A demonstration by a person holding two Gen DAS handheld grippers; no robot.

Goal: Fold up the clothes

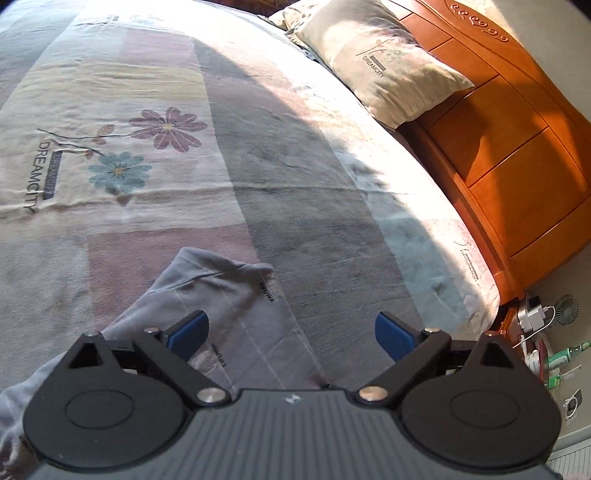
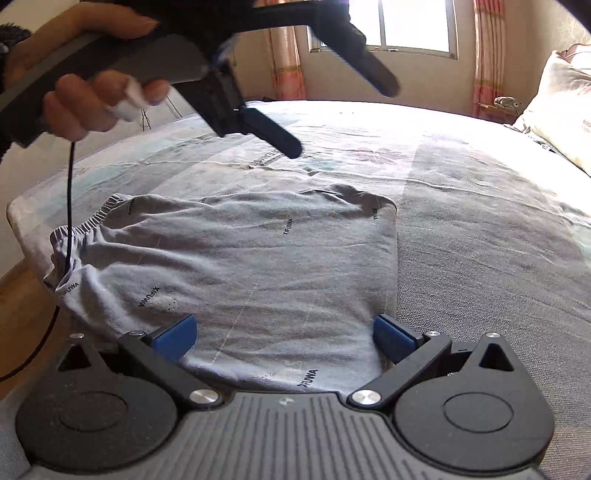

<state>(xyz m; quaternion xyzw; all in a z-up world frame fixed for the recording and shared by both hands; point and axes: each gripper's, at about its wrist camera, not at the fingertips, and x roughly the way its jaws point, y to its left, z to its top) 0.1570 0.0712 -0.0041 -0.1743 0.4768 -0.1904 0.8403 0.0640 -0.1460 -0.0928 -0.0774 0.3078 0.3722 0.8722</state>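
A grey garment (image 2: 258, 258) with an elastic waistband (image 2: 86, 227) and small printed lettering lies spread on the bed, the waistband toward the bed's left edge. My right gripper (image 2: 284, 338) hovers open over the garment's near edge, nothing between its blue pads (image 2: 175, 338). A hand (image 2: 81, 107) holds my left gripper (image 2: 343, 120) open in the air above the garment's far side. In the left wrist view the left gripper (image 1: 291, 332) is open and empty, with a corner of the garment (image 1: 221, 295) under its left finger.
The bedsheet (image 1: 147, 166) is patchwork with flower prints. A pillow (image 1: 376, 62) leans on the orange wooden headboard (image 1: 517, 155). Small items and cables (image 1: 543, 332) sit beside the bed. A black cable (image 2: 69, 206) hangs from the left gripper. Window (image 2: 406, 26) and curtains behind.
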